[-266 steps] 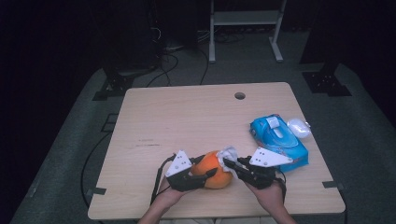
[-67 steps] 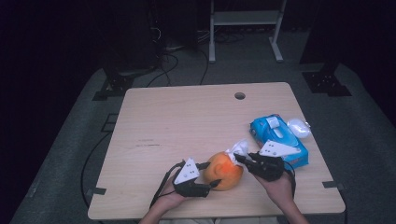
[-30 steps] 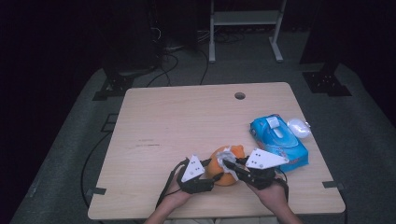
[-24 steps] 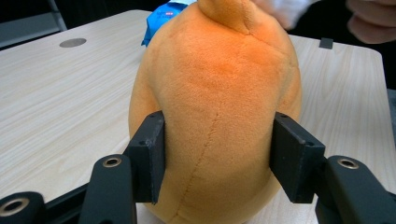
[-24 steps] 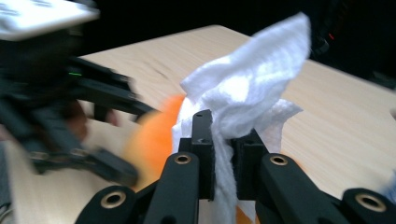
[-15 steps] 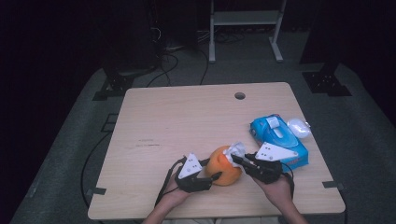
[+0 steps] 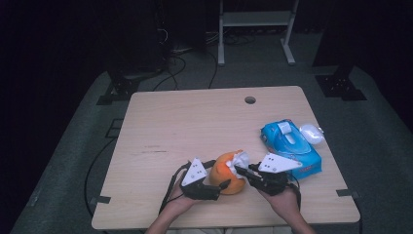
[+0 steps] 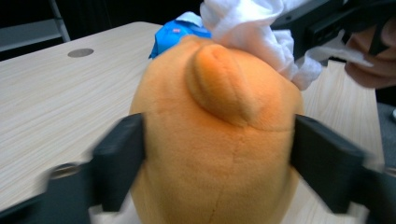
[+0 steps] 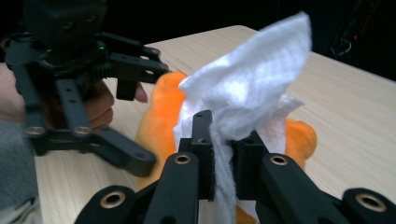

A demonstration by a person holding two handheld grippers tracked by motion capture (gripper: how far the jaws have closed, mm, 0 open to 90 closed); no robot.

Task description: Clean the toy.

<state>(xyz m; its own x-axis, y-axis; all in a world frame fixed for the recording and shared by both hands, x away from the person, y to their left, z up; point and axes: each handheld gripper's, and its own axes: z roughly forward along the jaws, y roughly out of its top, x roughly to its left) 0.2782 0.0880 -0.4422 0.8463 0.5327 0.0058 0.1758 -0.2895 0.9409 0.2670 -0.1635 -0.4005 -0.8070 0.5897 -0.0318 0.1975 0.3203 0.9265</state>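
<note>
An orange plush toy (image 7: 230, 174) lies near the table's front edge between both hands. My left gripper (image 7: 219, 174) reaches it from the left. In the left gripper view its jaws (image 8: 217, 158) flank the toy (image 8: 215, 93), pads against its sides. They have just been opening wider, and the toy stays between them. My right gripper (image 9: 223, 144) is shut on a crumpled white tissue (image 9: 252, 79). It holds the tissue (image 7: 241, 158) against the toy's top right, where the right gripper (image 7: 239, 169) comes in from the right.
A blue pack of wipes (image 7: 291, 146) lies just right of my right hand, with a small white object (image 7: 311, 132) behind it. The wooden table (image 7: 195, 122) has a cable hole (image 7: 250, 100) near its far edge. Dark floor and cables surround the table.
The right gripper and its tissue have shifted slightly across the toy's top. The left hand has stayed in place beside the toy.
</note>
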